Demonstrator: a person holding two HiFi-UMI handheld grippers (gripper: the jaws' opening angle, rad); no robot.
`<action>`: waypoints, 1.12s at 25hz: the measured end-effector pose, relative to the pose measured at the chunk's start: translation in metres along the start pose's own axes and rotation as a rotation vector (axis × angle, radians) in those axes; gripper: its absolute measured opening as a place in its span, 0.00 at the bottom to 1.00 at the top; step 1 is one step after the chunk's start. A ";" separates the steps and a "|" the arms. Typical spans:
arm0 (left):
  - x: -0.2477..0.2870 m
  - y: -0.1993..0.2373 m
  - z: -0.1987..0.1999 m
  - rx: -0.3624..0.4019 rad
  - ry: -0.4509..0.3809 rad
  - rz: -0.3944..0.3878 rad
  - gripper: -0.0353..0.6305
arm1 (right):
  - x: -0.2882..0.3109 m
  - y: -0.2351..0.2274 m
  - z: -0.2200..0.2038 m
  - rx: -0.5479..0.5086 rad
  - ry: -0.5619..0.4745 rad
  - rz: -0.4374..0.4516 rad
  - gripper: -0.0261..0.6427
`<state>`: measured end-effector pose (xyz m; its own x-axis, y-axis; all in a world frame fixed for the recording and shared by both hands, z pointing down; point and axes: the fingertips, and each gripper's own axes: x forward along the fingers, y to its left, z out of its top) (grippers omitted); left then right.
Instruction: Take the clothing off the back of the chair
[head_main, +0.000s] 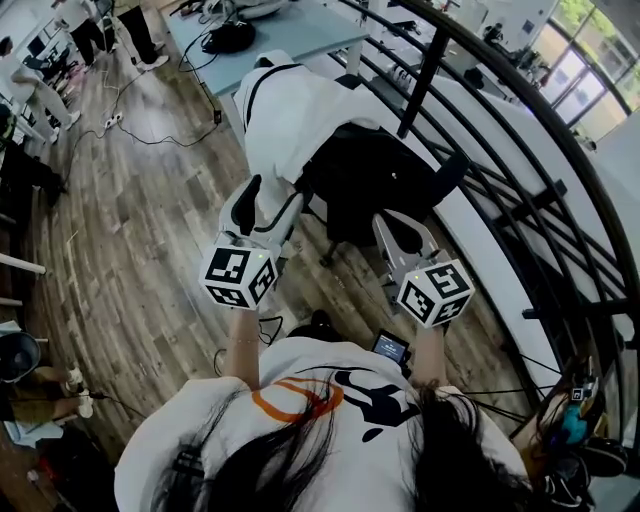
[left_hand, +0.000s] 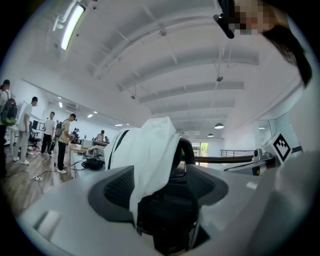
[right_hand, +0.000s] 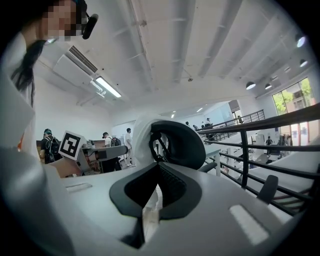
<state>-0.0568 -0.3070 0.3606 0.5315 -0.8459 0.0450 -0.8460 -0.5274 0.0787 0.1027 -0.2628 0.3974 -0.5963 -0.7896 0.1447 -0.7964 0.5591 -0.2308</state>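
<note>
dark hair (head_main: 300, 460) at frame bottom. left gripper (head_main: 268, 200) jaws pinch the white clothing (head_main: 300, 120); right gripper (head_main: 405, 228) jaws closed on a strip of it. clothing draped over black chair (head_main: 380, 185) back, stretched toward both grippers.

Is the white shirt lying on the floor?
No, the white clothing is draped over the back of the black chair.

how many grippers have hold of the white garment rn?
2. The left gripper is shut on a fold of the white cloth garment that hangs over the black office chair; the right gripper pinches a thin strip of it.
</note>
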 end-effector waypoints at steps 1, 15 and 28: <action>0.004 0.006 -0.003 -0.008 0.013 0.012 0.54 | 0.002 -0.004 0.001 -0.002 0.001 -0.006 0.06; 0.050 0.025 -0.001 0.025 0.064 0.034 0.64 | 0.009 -0.068 0.026 -0.055 0.006 -0.044 0.06; 0.072 0.045 0.004 0.014 0.071 0.159 0.57 | 0.068 -0.159 0.080 -0.125 0.008 0.076 0.07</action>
<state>-0.0562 -0.3921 0.3638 0.3918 -0.9114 0.1262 -0.9201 -0.3884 0.0515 0.1968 -0.4255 0.3670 -0.6561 -0.7418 0.1390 -0.7547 0.6451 -0.1195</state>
